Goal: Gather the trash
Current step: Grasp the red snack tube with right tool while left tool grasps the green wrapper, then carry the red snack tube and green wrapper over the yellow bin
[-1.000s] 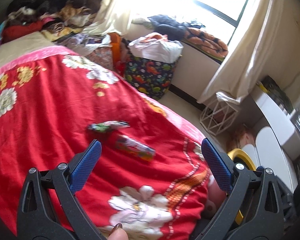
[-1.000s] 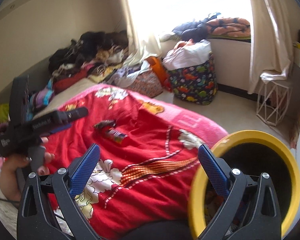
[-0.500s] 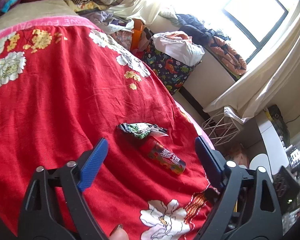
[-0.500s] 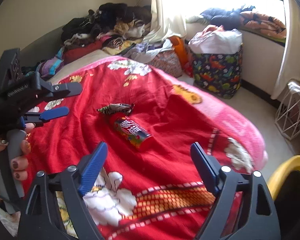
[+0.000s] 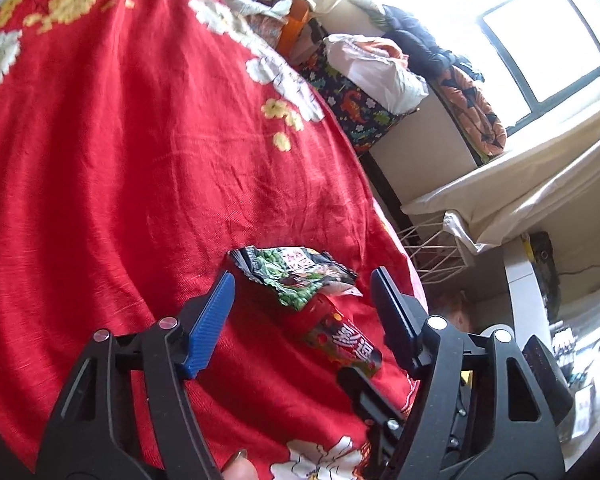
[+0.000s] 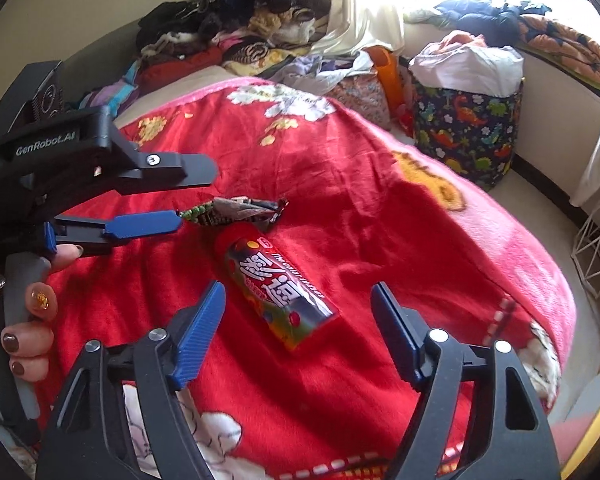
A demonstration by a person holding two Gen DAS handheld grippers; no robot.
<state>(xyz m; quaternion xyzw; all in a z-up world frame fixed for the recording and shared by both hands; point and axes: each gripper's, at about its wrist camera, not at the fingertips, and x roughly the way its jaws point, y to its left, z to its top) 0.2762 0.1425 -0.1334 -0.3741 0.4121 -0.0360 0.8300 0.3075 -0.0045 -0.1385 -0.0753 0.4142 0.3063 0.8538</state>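
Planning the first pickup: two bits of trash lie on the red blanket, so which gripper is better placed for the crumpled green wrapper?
Probably left. The left gripper, jaws closing, already frames the green wrapper, pads not yet pressing it. The right gripper is lined up on the candy tube.

- Daylight pours through the window (image 5: 539, 40) at upper right of both views, blown out to white glare.
- The red blanket (image 5: 140, 160) is brightly lit and mostly sharp.
- Fisheye bending curves the edges; corners fall to black.
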